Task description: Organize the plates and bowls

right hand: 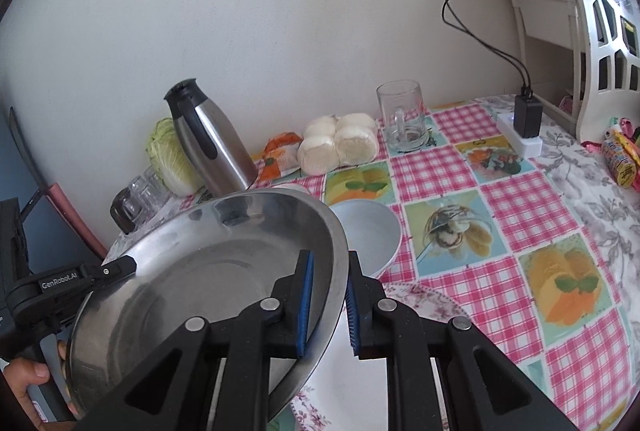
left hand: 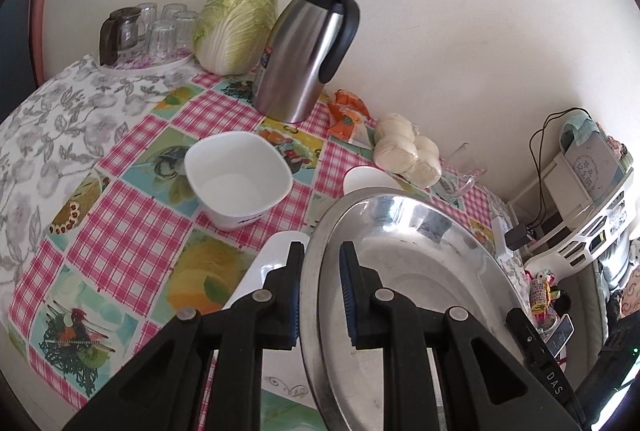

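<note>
1. Left gripper (left hand: pixel 320 295) clamping the near rim of the metal plate (left hand: pixel 404 231), one blue pad inside the rim, the other outside.
2. Right gripper (right hand: pixel 328 305) clamping the opposite rim of the plate (right hand: pixel 208 271), jaws narrow, pads pressing both sides of the edge.
3. Plate being held tilted above the desk (right hand: pixel 500 215), off the checked cloth, between both grippers.
4. Left gripper (right hand: pixel 116 267) showing at the plate's far-left edge in the right wrist view, with a hand (right hand: pixel 28 383) gripping its handle below.
5. Square white bowl (left hand: pixel 238 179) sitting upright on the desk (left hand: pixel 132 223), just left of the plate.
6. Round white bowl (right hand: pixel 370 235) sitting just beyond the plate's right rim, partly hidden by it.
7. Floral plate (right hand: pixel 424 305) lying under the right gripper, near the round bowl.
8. Flask (left hand: pixel 308 51) standing behind the square bowl, with a cabbage (left hand: pixel 236 27) leaning on the wall to its left.
9. Glasses (left hand: pixel 160 31) standing upside down on a tray left of the cabbage.
10. Buns (right hand: pixel 340 145) lying right of the flask, beside an orange packet (right hand: pixel 280 155).
11. Glass mug (right hand: pixel 404 119) standing right of the buns.
</note>
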`<state>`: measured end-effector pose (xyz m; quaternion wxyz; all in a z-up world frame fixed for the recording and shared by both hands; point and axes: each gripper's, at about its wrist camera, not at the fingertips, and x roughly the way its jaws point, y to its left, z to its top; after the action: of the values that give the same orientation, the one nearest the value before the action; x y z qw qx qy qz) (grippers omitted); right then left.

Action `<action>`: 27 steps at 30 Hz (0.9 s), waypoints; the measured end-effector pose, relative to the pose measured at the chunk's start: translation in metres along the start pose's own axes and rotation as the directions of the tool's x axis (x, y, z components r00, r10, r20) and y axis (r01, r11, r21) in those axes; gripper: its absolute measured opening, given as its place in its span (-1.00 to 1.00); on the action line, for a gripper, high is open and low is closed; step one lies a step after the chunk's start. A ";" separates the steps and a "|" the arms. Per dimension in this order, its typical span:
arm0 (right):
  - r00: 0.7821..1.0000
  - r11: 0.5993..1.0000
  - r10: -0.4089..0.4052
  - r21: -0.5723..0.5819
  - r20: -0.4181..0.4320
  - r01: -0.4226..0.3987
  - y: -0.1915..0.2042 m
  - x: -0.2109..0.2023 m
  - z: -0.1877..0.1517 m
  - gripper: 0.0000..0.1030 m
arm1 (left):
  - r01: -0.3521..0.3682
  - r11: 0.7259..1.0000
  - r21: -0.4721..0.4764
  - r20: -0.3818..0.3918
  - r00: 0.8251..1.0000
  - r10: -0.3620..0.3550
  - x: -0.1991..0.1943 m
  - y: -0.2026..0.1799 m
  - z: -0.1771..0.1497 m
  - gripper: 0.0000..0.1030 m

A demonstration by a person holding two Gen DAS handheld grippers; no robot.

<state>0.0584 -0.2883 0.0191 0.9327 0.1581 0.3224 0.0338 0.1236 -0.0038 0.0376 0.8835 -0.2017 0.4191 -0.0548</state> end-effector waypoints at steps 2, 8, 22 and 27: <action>1.000 1.000 0.000 -0.009 -0.013 0.000 0.004 0.004 -0.002 -0.68 | -0.008 1.000 -0.014 -0.013 1.000 0.008 0.003 0.007 -0.001 -0.65; 0.998 0.999 0.005 -0.046 -0.067 -0.008 0.016 0.022 -0.013 -0.67 | -0.047 0.997 -0.064 -0.049 0.998 0.044 0.012 0.028 -0.003 -0.65; 0.982 0.997 -0.004 -0.081 -0.190 -0.011 0.025 0.060 -0.037 -0.64 | -0.109 0.984 -0.138 -0.139 0.986 0.090 0.042 0.061 -0.009 -0.65; 0.978 0.995 -0.003 -0.093 -0.211 -0.017 0.030 0.066 -0.040 -0.63 | -0.143 0.980 -0.136 -0.141 0.982 0.124 0.045 0.067 -0.008 -0.65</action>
<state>0.0874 -0.2375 -0.0403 0.8997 0.1104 0.4167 0.0691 0.1416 0.0433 -0.0264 0.8385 -0.2331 0.4920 0.0223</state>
